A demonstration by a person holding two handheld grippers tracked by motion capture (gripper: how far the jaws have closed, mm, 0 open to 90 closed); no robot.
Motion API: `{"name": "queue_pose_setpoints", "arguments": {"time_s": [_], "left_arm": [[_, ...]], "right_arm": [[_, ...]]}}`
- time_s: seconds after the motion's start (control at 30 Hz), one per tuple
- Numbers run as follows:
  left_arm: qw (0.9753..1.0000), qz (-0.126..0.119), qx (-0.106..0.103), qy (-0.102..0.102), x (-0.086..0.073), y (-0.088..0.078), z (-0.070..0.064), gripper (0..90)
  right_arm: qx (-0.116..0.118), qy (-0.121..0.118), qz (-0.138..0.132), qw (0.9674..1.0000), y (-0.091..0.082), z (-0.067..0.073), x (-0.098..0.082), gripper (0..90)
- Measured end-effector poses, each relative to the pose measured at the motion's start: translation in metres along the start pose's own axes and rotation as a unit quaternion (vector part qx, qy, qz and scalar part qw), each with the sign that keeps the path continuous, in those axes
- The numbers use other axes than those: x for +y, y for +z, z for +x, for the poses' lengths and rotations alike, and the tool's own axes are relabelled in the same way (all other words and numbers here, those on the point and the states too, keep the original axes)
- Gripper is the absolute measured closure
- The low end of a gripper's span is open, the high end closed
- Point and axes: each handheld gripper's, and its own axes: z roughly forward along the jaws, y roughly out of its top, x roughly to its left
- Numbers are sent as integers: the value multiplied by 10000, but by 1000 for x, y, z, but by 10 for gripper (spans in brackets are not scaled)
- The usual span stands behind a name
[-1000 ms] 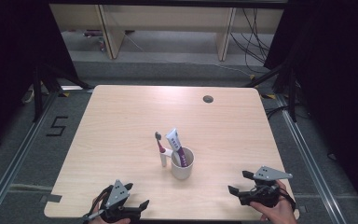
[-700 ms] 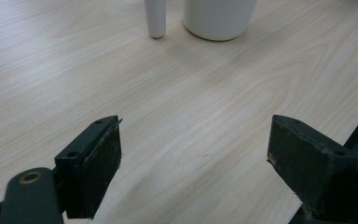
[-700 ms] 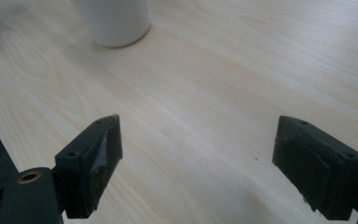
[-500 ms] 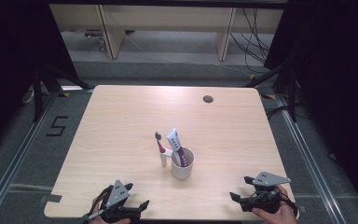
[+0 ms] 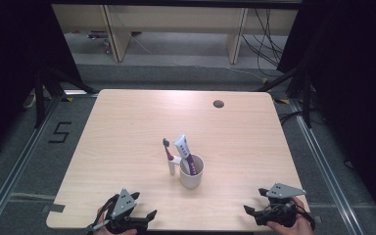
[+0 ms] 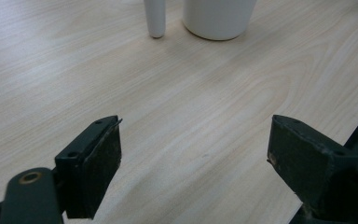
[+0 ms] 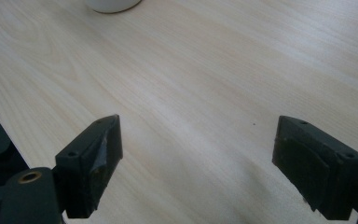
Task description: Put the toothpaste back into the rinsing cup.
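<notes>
Left gripper [image 5: 149, 215], right gripper [image 5: 255, 210] both released at near table [image 5: 127, 127] edge; cup [image 5: 191, 172], toothbrush [image 5: 169, 157] between, unobstructed.

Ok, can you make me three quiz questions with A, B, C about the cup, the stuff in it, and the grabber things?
1. Where does the white cup stand?
A. near the middle of the table
B. at the far left corner
C. on the floor

2. How many things stand in the cup?
A. none
B. one
C. three

3. How are the jaws of the left gripper and the right gripper?
A. both shut
B. both open
C. shut on the cup

Answers:
1. A, the high view shows the cup about mid-table.
2. B, only the toothpaste tube stands in it; the toothbrush stands upright just beside it.
3. B, each gripper view shows a wide gap with bare wood between its jaws.
</notes>
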Motion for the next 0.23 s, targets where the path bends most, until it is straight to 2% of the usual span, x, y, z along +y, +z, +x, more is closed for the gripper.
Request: {"name": "queue_pose_setpoints", "arguments": {"time_s": [0.23], "left_arm": [[10000, 43, 9, 29, 0, -1, 1, 172]], "right_arm": [[8, 17, 18, 10000, 0, 0, 0, 167]]}}
